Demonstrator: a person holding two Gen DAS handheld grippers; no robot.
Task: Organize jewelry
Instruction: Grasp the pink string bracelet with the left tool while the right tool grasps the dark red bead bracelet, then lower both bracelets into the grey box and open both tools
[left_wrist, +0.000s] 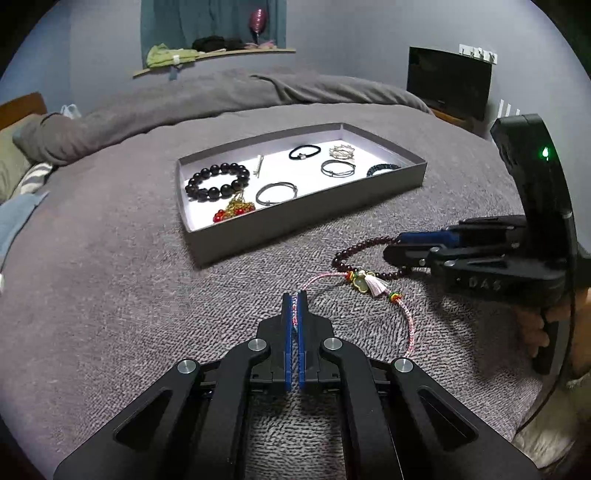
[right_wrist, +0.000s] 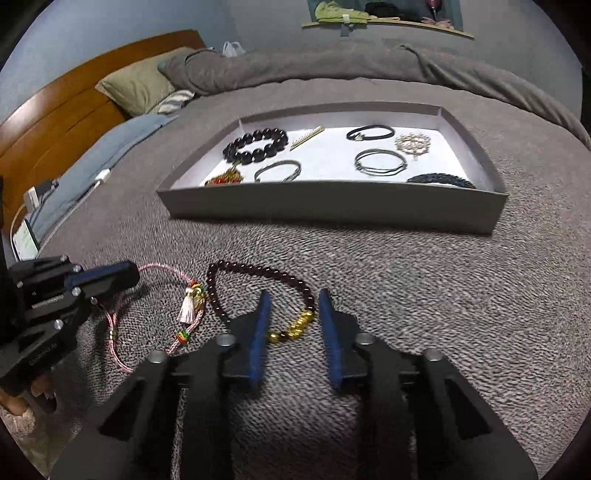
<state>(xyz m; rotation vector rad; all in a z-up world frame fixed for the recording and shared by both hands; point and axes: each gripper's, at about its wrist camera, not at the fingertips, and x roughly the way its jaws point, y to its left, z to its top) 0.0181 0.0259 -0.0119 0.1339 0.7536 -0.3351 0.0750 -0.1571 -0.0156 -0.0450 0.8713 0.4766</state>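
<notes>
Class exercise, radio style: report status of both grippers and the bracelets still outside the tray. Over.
Left gripper shut on pink cord bracelet. Right gripper open, straddling dark red bead bracelet. Both bracelets on blanket, touching at the tassel. Tray ahead, unobstructed.

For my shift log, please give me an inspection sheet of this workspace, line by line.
Surface: grey blanket on a bed.
Job's things: grey tray with bracelets inside; pink cord bracelet and dark red bead bracelet lie on the blanket.
Clutter: nothing seen near the tray.
Grippers: left gripper shut on the pink cord bracelet; right gripper open, jaws either side of the bead bracelet's gold beads.
Cables: white charger cable at the bed's edge.
Surroundings: pillows, wooden headboard, wall shelf, dark screen.
</notes>
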